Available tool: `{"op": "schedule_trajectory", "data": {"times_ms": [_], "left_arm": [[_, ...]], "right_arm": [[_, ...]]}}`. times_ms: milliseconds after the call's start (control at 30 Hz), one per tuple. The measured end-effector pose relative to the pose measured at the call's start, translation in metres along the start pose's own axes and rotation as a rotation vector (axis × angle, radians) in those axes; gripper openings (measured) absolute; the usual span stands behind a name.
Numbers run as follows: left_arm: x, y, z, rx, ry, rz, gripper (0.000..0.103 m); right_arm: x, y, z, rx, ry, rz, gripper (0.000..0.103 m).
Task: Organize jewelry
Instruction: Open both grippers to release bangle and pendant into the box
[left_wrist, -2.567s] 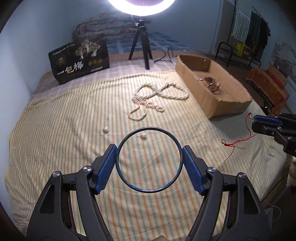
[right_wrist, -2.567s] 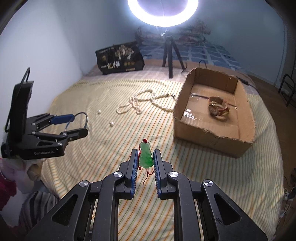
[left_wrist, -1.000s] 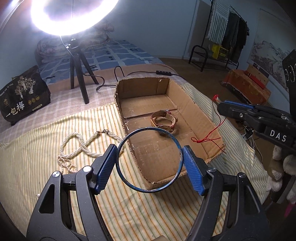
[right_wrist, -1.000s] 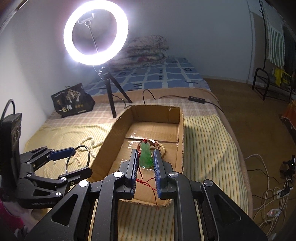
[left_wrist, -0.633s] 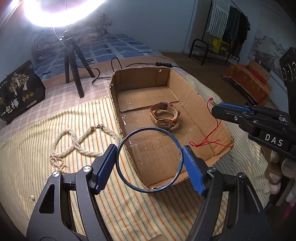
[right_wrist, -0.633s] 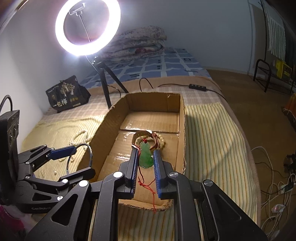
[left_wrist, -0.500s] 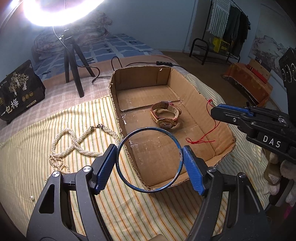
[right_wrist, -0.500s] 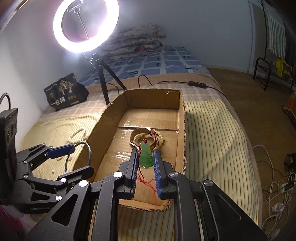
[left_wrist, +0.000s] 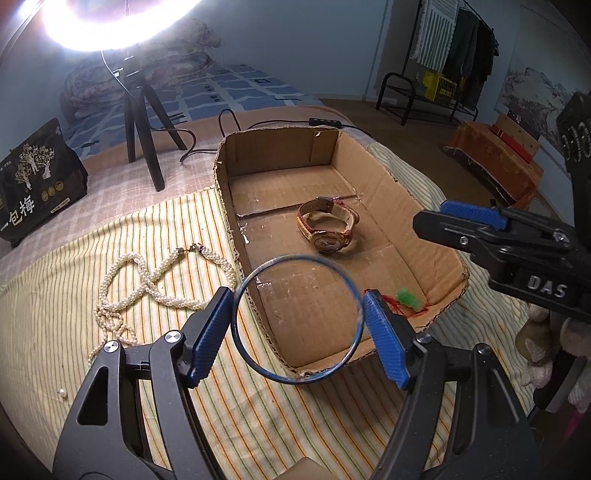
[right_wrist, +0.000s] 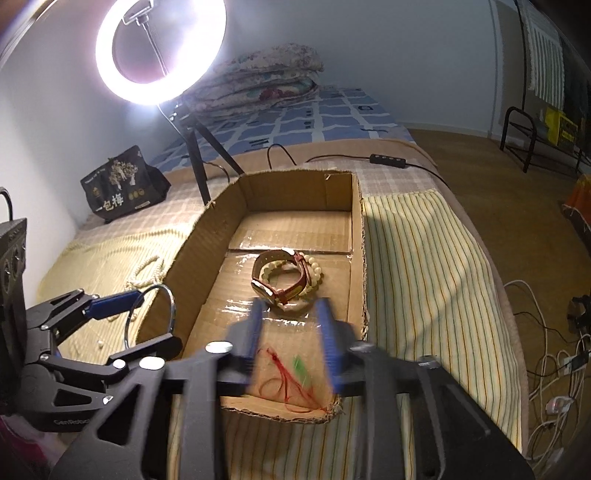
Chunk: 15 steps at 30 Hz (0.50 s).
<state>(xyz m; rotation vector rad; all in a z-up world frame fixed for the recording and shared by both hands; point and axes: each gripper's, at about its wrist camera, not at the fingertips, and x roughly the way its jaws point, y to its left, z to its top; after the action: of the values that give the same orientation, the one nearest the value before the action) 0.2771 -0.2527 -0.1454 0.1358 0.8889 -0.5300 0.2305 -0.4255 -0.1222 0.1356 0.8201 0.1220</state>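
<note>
My right gripper (right_wrist: 291, 332) is spread wide, blurred, above the cardboard box (left_wrist: 373, 177); the green pendant (right_wrist: 300, 365) with its red cord lies smeared at the box's near end. My left gripper (left_wrist: 299, 321) pinches the thin blue metal bangle (left_wrist: 258, 363) over the box's near corner. A leather-strapped watch (left_wrist: 328, 229) sits mid-box, pearl necklace (left_wrist: 155, 280) left of it.

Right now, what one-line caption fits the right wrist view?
Right gripper open above the cardboard box, green pendant and red cord lying below, near the watch.
</note>
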Motion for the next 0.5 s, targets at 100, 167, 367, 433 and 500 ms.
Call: {"op": "schedule_trajectory", "data": {"times_ms": [100, 167, 367, 433, 500], "left_arm": [[-0.003, 0.0, 0.0, -0.001, -0.005, 0.004, 0.084], [-0.004, 0.0, 0.0, -0.002, -0.009, 0.002, 0.084], [-0.011, -0.001, -0.001, -0.002, -0.013, 0.005, 0.084], [-0.015, -0.002, -0.002, 0.004, -0.018, 0.008, 0.084], [-0.019, -0.002, -0.003, 0.008, -0.021, 0.011, 0.084]], "right_arm": [[-0.005, 0.001, 0.001, 0.007, -0.013, -0.013, 0.055], [-0.007, 0.0, 0.001, 0.016, -0.016, -0.017, 0.057], [-0.017, -0.002, 0.001, 0.029, -0.034, -0.035, 0.062], [-0.021, -0.003, 0.001, 0.037, -0.043, -0.036, 0.064], [-0.025, -0.004, 0.001, 0.043, -0.049, -0.034, 0.064]]}}
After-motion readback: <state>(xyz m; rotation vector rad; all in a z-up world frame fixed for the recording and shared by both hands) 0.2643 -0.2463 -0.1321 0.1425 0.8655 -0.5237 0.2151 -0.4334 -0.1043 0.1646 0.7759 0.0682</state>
